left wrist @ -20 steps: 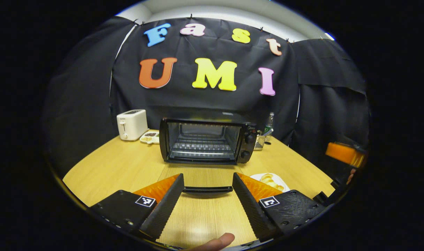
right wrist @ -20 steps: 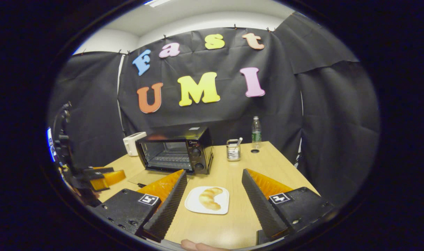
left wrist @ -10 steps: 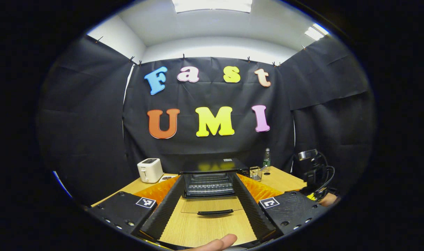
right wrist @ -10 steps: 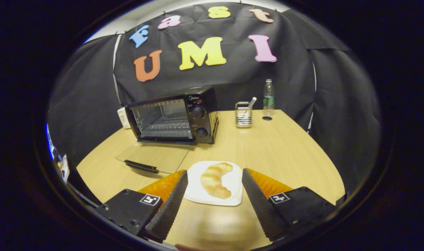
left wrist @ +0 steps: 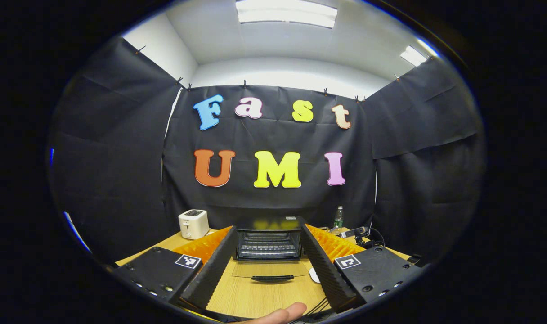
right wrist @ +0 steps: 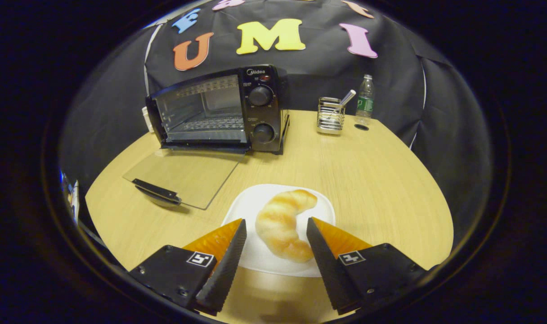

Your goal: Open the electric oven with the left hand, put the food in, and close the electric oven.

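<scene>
With the oven (right wrist: pixel 219 112) door now down, the left gripper (left wrist: pixel 266 265) has backed away, jaws open, while the right gripper (right wrist: pixel 275 245) has dropped open-jawed around the croissant (right wrist: pixel 282 229) on its plate (right wrist: pixel 251 207), ready to grasp.

Wooden table (right wrist: pixel 381 180) carries oven (right wrist: pixel 219 112), plate (right wrist: pixel 251 211), caddy (right wrist: pixel 330 121), bottle (right wrist: pixel 365 100).

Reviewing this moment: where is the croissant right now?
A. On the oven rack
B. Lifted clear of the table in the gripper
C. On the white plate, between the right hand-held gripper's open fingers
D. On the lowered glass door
C: in the right gripper view the croissant lies on the white plate, with the right hand-held gripper open to either side of it and not pressing on it.
</scene>
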Demonstrator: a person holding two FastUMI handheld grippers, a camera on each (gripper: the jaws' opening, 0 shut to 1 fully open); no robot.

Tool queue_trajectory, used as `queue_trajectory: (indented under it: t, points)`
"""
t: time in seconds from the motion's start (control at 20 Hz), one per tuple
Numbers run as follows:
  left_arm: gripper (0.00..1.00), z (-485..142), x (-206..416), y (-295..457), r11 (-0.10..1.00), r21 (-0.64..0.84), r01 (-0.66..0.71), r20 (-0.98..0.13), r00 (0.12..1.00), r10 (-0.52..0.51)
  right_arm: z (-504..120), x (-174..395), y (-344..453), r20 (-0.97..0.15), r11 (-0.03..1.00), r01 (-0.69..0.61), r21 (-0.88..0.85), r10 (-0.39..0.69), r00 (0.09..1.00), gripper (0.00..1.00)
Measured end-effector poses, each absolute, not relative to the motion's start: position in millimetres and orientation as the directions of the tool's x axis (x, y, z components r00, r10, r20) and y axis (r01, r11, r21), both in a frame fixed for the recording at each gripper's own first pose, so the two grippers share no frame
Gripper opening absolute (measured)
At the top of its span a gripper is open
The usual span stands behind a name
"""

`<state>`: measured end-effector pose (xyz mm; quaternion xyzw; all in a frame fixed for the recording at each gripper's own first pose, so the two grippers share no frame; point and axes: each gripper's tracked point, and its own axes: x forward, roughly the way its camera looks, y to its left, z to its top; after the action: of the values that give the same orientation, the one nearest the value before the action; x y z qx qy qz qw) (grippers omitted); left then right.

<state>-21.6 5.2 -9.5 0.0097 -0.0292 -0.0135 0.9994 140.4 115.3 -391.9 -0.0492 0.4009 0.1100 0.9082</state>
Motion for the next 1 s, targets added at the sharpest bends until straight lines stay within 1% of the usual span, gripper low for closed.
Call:
queue_trajectory:
  t: [0.05,0.1,0.15,0.25,0.4,0.5,0.55,0.6,0.8,1.0]
  points:
    - [0.92,-7.3,-21.9,11.3,0.999,0.038,0.009,0.067,0.998,-0.011,-399.8,140.6,111.8,-0.758,0.974,-0.226,-0.012,0.139,0.638,0.82]
    - [0.92,-7.7,-21.1,15.1,0.999,0.052,-0.005,0.071,0.997,0.001,-402.4,141.9,109.1,-0.763,0.975,-0.220,-0.017,0.130,0.633,0.76]
    - [0.92,-7.9,-21.0,16.9,0.998,0.058,-0.006,0.073,0.997,0.002,-401.2,142.8,110.1,-0.766,0.975,-0.223,-0.010,0.136,0.629,0.74]
    - [0.92,-10.3,-19.0,14.6,0.999,0.050,0.007,0.067,0.998,-0.011,-400.7,144.0,111.3,-0.767,0.978,-0.210,0.010,0.142,0.626,0.73]
    - [0.92,-13.6,-17.1,20.6,0.999,0.043,0.016,0.059,0.998,-0.018,-395.0,138.3,121.6,-0.767,0.976,-0.213,0.052,0.176,0.617,0.56]
    - [0.92,-14.4,-17.6,27.3,0.999,0.031,0.014,0.059,0.998,-0.016,-383.1,132.9,135.7,-0.753,0.969,-0.235,0.082,0.215,0.622,0.53]
    - [0.83,-14.9,-17.2,30.1,1.000,0.021,0.017,0.058,0.998,-0.018,-374.9,131.0,142.2,-0.741,0.966,-0.245,0.086,0.227,0.632,0.51]
    - [0.92,-16.8,-16.2,33.2,1.000,0.014,0.022,0.054,0.998,-0.023,-366.8,128.1,148.2,-0.730,0.963,-0.253,0.089,0.236,0.641,0.51]
    - [0.92,-19.5,-9.7,53.4,1.000,0.011,0.009,0.051,0.999,-0.010,-321.6,126.6,174.9,-0.658,0.954,-0.288,0.079,0.267,0.705,0.49]
    - [0.92,-20.7,-8.5,70.7,1.000,0.017,0.003,0.052,0.999,-0.004,-292.2,134.7,226.0,-0.570,0.931,-0.340,0.130,0.351,0.743,0.50]
